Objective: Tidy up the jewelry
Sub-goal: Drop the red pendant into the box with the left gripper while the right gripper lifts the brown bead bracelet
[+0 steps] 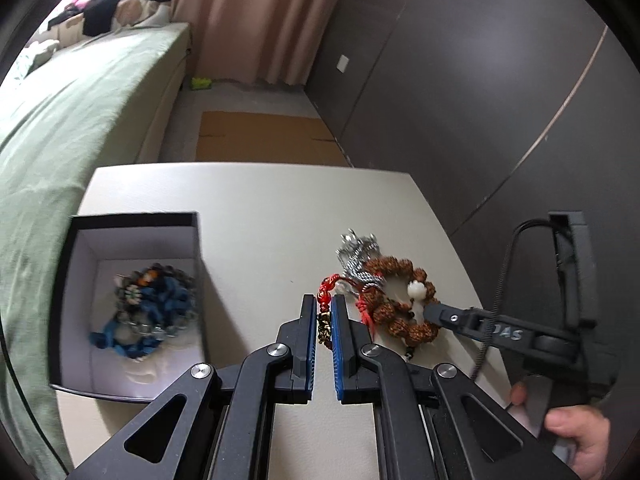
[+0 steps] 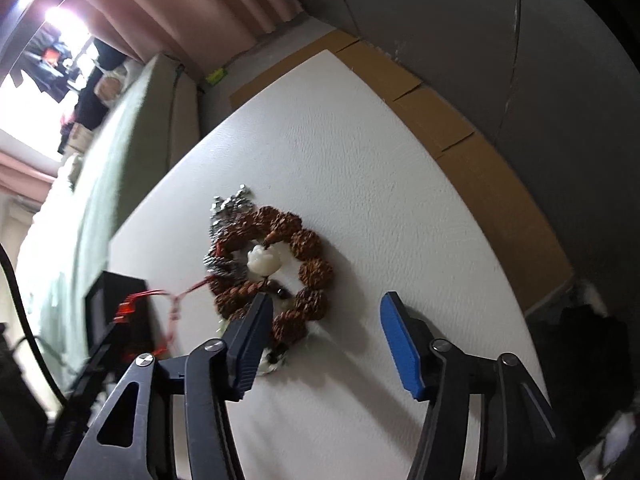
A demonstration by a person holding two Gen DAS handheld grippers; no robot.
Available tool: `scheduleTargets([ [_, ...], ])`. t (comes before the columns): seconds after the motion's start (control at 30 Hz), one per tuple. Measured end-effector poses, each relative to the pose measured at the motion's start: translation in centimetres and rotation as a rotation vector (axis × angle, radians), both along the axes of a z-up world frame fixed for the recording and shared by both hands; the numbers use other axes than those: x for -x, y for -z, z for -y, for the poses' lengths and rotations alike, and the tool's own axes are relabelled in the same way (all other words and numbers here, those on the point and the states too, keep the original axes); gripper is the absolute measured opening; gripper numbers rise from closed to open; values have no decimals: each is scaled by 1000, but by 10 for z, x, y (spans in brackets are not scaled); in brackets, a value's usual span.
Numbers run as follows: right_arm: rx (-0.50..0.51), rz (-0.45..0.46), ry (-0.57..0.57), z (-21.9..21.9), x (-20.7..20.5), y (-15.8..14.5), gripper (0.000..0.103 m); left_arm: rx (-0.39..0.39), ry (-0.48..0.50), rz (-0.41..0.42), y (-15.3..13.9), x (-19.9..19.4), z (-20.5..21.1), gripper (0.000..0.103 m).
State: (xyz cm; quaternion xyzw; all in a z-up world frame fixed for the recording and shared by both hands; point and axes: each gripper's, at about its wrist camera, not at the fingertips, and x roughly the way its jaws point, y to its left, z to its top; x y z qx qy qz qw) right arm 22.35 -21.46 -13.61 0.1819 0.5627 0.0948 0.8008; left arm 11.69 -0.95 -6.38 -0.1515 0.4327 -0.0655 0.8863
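Left gripper: jaws nearly closed, clamped on a red cord bracelet; gold beads of it are pinched between the blue pads.
Red cord bracelet: held at the left fingertips; its red knots run ahead and to the right of the tips, into the jewelry pile. In the right wrist view the red cord is seen stretched to the left of the right gripper.
Right gripper: jaws wide apart, nothing held. Its left finger is set over the near edge of the brown bead bracelet; whether contact is made cannot be told. The blue pad of the other finger is kept apart from the beads, to their right.
Brown bead bracelet: laid flat on the white table, just ahead-right of the left gripper; a white carved bead is seen at its middle.
Silver chain piece: bunched beyond the brown beads, touching them.
Black box: open, on the table left of the left gripper; blue and mixed jewelry is piled inside.
Right hand: seen on the right gripper's handle, lower right of the left wrist view.
Background: green bed, pink curtain.
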Motion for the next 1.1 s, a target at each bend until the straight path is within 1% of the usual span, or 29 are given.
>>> scheduleTargets([
  [0.1,52,18,-1,-8,-3,-1,57,2,-23,14,-6,2,-8,7],
  [0.13,86,26,-8,-13,-3,-2,56,4,-29,18,-7,3,-10,7],
  [0.17,119,31,-17,-17,-3,-3,55,7,-35,22,-8,4,-12,7],
  [0.23,200,42,-38,-25,-2,-4,48,9,-51,29,-12,8,-19,7],
  [0.27,234,48,-48,-27,-1,-4,38,10,-55,31,-13,8,-21,7],
  [0.3,256,52,-54,-26,0,-5,23,11,-61,34,-14,10,-24,7],
  [0.33,226,50,-62,-23,1,-5,19,12,-66,36,-15,12,-26,7],
  [0.4,174,32,-46,-12,4,-6,19,13,-72,41,-18,15,-29,7],
  [0.53,98,60,-24,6,11,-16,19,15,-84,58,-24,22,-34,7],
  [0.6,34,105,-18,16,18,-30,19,15,-90,67,-28,26,-37,7],
  [0.73,-51,199,-11,27,33,-54,19,16,-108,82,-35,34,-44,7],
  [0.83,-116,254,-22,29,44,-70,19,17,-125,95,-40,39,-51,7],
  [0.97,-162,302,-32,24,50,-79,19,18,-169,116,-47,46,-67,7],
  [1.1,-205,339,-47,18,56,-90,19,24,-219,122,-47,49,-85,7],
])
